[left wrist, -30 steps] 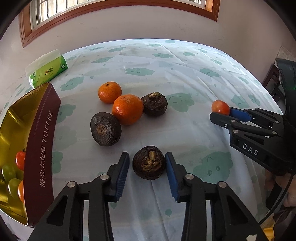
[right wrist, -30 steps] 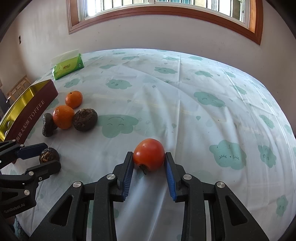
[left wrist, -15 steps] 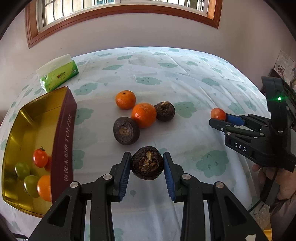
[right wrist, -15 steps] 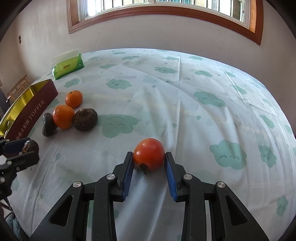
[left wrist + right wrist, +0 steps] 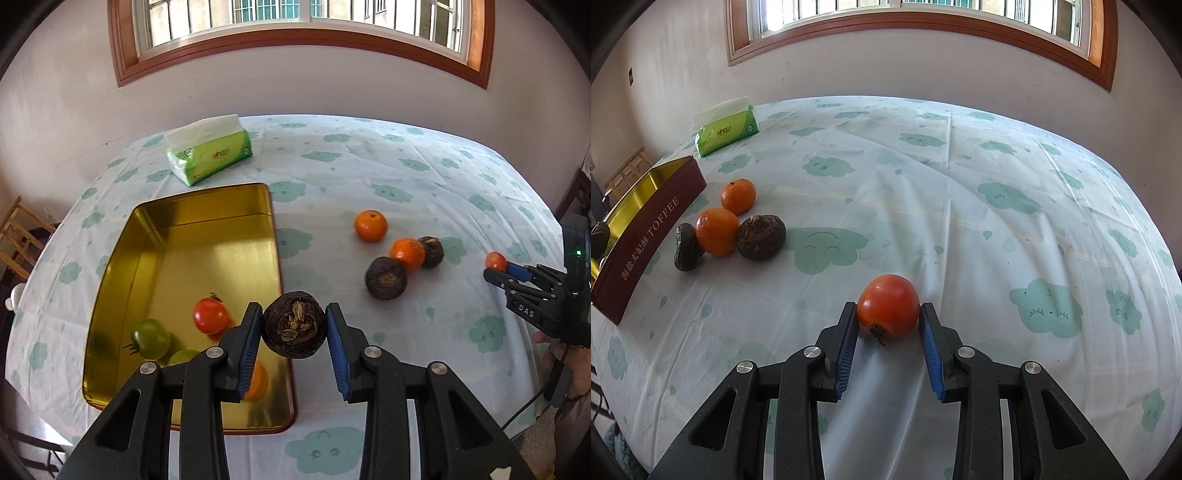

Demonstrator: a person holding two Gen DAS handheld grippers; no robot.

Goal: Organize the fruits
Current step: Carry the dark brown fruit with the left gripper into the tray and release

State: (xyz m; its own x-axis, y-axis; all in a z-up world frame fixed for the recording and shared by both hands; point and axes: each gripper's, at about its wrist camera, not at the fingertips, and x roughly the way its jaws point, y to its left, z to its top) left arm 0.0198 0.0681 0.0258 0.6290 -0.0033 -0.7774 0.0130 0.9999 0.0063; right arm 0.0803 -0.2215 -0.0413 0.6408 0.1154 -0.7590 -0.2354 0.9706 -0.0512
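Note:
My left gripper (image 5: 294, 330) is shut on a dark brown water chestnut (image 5: 294, 328), held in the air above the right edge of the gold toffee tin (image 5: 207, 236). A red tomato (image 5: 210, 315), a green tomato (image 5: 149, 338) and other small fruits lie in the tin. My right gripper (image 5: 888, 317) is shut on a red tomato (image 5: 888, 310) that rests on the tablecloth. In the left wrist view that gripper (image 5: 496, 267) shows at the right edge. Two oranges (image 5: 738, 195) (image 5: 716, 230) and two water chestnuts (image 5: 761, 236) (image 5: 687, 247) sit together on the cloth.
A green tissue pack (image 5: 208, 153) lies behind the tin near the table's far-left edge. The round table wears a cloud-print cloth (image 5: 960, 184) and drops off on every side. A wooden chair (image 5: 18, 236) stands at left, and a person's hand (image 5: 561, 350) holds the right gripper.
My left gripper has lifted the water chestnut off the cloth and carried it left, so the tin now lies beneath it. The right gripper and its tomato have stayed put.

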